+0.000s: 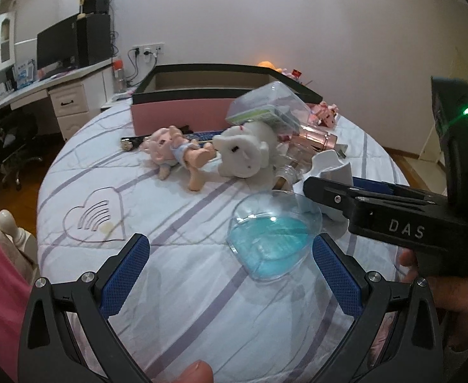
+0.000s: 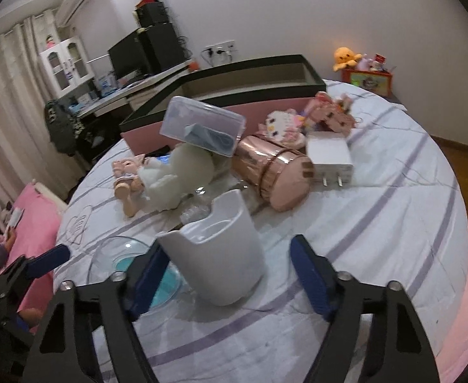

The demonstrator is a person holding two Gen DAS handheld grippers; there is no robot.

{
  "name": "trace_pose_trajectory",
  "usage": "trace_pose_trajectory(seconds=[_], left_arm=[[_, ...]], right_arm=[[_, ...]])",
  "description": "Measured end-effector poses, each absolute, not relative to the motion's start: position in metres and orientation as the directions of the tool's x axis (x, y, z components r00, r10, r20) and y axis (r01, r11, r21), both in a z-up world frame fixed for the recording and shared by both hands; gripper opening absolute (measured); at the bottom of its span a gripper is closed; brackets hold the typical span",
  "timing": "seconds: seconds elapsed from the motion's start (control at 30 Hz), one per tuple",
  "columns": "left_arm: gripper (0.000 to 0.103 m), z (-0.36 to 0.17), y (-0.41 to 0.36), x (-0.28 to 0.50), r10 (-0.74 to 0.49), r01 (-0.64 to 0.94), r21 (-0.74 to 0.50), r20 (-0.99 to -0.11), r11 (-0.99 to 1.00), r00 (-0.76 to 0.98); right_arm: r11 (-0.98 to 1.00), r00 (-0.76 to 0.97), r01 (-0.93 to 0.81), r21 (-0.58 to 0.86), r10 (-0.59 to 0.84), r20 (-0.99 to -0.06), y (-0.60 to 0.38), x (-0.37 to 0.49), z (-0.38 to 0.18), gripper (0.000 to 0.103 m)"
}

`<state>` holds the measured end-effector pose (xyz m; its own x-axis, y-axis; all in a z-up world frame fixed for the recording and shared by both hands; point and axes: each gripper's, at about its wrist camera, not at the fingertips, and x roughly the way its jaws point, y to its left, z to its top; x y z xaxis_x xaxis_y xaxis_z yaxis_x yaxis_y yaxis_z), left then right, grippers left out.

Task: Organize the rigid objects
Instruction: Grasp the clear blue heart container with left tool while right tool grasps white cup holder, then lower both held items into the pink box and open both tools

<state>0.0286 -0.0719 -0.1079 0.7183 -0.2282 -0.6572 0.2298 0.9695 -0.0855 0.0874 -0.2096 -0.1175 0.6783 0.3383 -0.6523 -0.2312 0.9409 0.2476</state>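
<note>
A pile of objects lies on the bed in front of a pink box with a black rim (image 1: pixel 176 118) (image 2: pixel 266 73). A clear blue-bottomed dish (image 1: pixel 274 236) (image 2: pixel 128 255) lies just ahead of my open left gripper (image 1: pixel 230 274), toward its right finger. A white cup (image 2: pixel 218 255) (image 1: pixel 329 166) lies between the open fingers of my right gripper (image 2: pixel 230 274), not gripped. Behind are a rose-gold canister (image 2: pixel 272 172), a white charger (image 2: pixel 329 156), a clear plastic case (image 2: pixel 202 124) (image 1: pixel 266 105), a white plush (image 1: pixel 243 150) and a doll (image 1: pixel 176 153).
The bed has a white sheet with purple stripes (image 1: pixel 170 287). A desk with a monitor (image 1: pixel 58 44) stands at the left. Pink toys (image 2: pixel 329 108) lie by the box. A red box with an orange plush (image 2: pixel 368 76) stands at the far right.
</note>
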Motion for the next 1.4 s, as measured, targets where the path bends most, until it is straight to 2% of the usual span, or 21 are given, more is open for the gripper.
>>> trace_pose_trajectory(seconds=[0.03,0.13,0.27,0.43,0.53,0.6,0.67,0.77,1.1,1.4], left_arm=[[0.103,-0.109,-0.076,0.031,-0.227,0.236,-0.077,-0.659,0.969,0.717],[0.103,-0.113,-0.085,0.038,-0.231,0.257,-0.061,-0.671,0.964,0.705],[0.103,-0.125,-0.092,0.053,-0.222,0.262,-0.054,-0.707,0.964,0.672],[0.1,-0.124,-0.091,0.064,-0.258,0.281,-0.087,-0.709,0.956,0.657],[0.086,-0.124,-0.089,0.065,-0.277,0.298,-0.097,-0.702,0.95,0.656],[0.069,-0.123,-0.084,0.064,-0.281,0.298,-0.099,-0.697,0.949,0.66],[0.063,-0.122,-0.076,0.065,-0.301,0.301,-0.126,-0.693,0.945,0.656],[0.063,-0.121,-0.065,0.067,-0.339,0.3,-0.18,-0.683,0.937,0.647],[0.063,-0.11,-0.041,0.063,-0.306,0.245,-0.186,-0.655,0.951,0.691],[0.063,-0.059,-0.022,0.083,-0.281,0.229,-0.164,-0.575,0.96,0.768]], right_arm=[[0.939,0.678,-0.239,0.246,0.343,-0.65,-0.209,0.086,-0.116,0.059],[0.954,0.694,-0.225,0.196,0.298,-0.656,-0.208,0.08,-0.113,0.059],[0.943,0.678,-0.234,0.238,0.334,-0.655,-0.217,0.087,-0.116,0.06],[0.944,0.663,-0.234,0.23,0.329,-0.673,-0.214,0.096,-0.129,0.062],[0.942,0.671,-0.223,0.253,0.336,-0.661,-0.218,0.093,-0.127,0.06],[0.944,0.673,-0.221,0.246,0.33,-0.662,-0.221,0.091,-0.126,0.06],[0.945,0.678,-0.212,0.249,0.326,-0.659,-0.224,0.087,-0.125,0.06],[0.946,0.682,-0.207,0.248,0.321,-0.657,-0.227,0.083,-0.122,0.06],[0.945,0.694,-0.221,0.242,0.327,-0.641,-0.222,0.073,-0.108,0.06],[0.939,0.733,-0.287,0.188,0.341,-0.588,-0.212,0.092,-0.059,0.06]])
